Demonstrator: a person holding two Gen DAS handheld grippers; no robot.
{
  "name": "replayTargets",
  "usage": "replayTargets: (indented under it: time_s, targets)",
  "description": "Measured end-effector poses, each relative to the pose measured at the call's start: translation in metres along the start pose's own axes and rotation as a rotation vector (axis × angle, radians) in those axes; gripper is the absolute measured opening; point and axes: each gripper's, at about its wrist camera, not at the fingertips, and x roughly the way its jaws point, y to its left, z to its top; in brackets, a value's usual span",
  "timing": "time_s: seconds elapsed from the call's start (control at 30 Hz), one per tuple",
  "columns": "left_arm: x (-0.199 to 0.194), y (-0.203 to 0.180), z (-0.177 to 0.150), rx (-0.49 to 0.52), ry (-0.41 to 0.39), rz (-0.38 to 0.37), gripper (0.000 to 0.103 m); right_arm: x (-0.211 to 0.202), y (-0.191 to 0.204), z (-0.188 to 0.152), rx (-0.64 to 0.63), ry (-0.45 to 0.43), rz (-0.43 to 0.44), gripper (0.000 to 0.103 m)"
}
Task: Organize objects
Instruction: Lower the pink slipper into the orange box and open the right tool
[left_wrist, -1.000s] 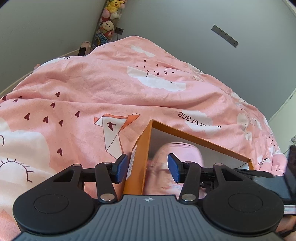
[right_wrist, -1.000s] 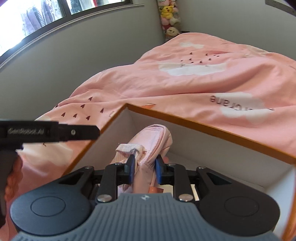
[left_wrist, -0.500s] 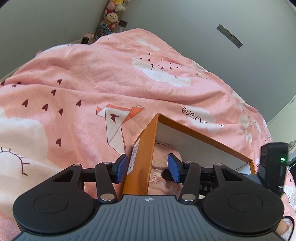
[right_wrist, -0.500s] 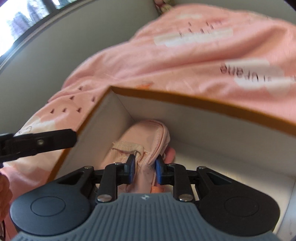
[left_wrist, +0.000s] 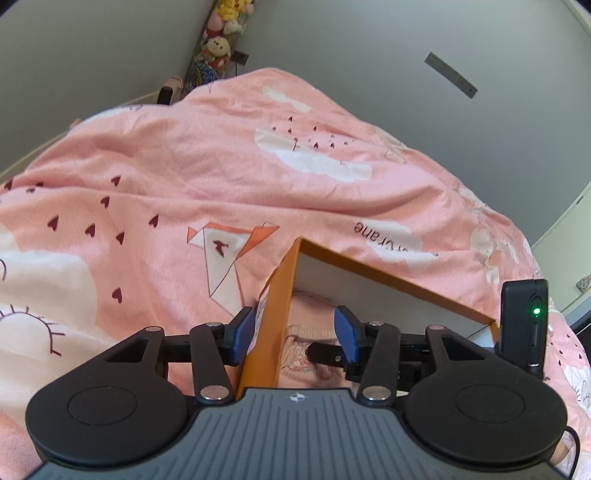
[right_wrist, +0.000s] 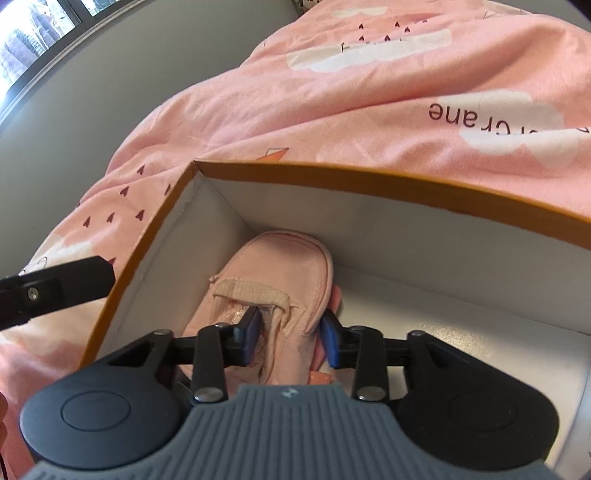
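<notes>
An orange shoebox (right_wrist: 369, 177) with a white inside sits on a pink bedspread. A pink child's shoe (right_wrist: 280, 273) lies in its left near corner. My right gripper (right_wrist: 291, 332) is open inside the box, its fingers on either side of the shoe's side wall, no longer pinching it. In the left wrist view my left gripper (left_wrist: 293, 332) is open and straddles the box's left wall (left_wrist: 277, 295), one finger outside, one inside. The shoe (left_wrist: 310, 317) shows partly behind that wall.
The pink bedspread (left_wrist: 221, 166) with cloud and crane prints covers the bed all around the box. Stuffed toys (left_wrist: 218, 40) hang in the far wall corner. A window (right_wrist: 33, 40) runs along the left wall. The right gripper's body (left_wrist: 522, 321) shows at right.
My right gripper lowered the shoe into the box and opened, letting it go. My left gripper has stayed open around the box wall.
</notes>
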Motion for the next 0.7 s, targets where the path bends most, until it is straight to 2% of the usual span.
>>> replayTargets:
  time_s: [0.2, 0.4, 0.53, 0.63, 0.67, 0.7]
  targets:
    - [-0.029, -0.022, -0.003, 0.057, -0.035, -0.025, 0.063, -0.030, 0.004, -0.003, -0.005, -0.058, -0.024, 0.055]
    - [-0.072, -0.045, -0.027, 0.141, -0.036, -0.108, 0.065, -0.098, 0.017, -0.028, -0.049, -0.199, -0.058, 0.057]
    - [-0.087, -0.053, -0.049, 0.135, 0.005, -0.140, 0.065, -0.149, 0.020, -0.062, -0.027, -0.300, -0.107, 0.057]
    - [-0.089, -0.059, -0.069, 0.138, 0.062, -0.173, 0.066, -0.181, 0.020, -0.092, -0.003, -0.337, -0.127, 0.056]
    - [-0.088, -0.060, -0.077, 0.137, 0.086, -0.179, 0.066, -0.192, 0.020, -0.104, 0.002, -0.348, -0.140, 0.054]
    - [-0.086, -0.062, -0.085, 0.140, 0.112, -0.187, 0.065, -0.199, 0.019, -0.115, 0.009, -0.362, -0.159, 0.048]
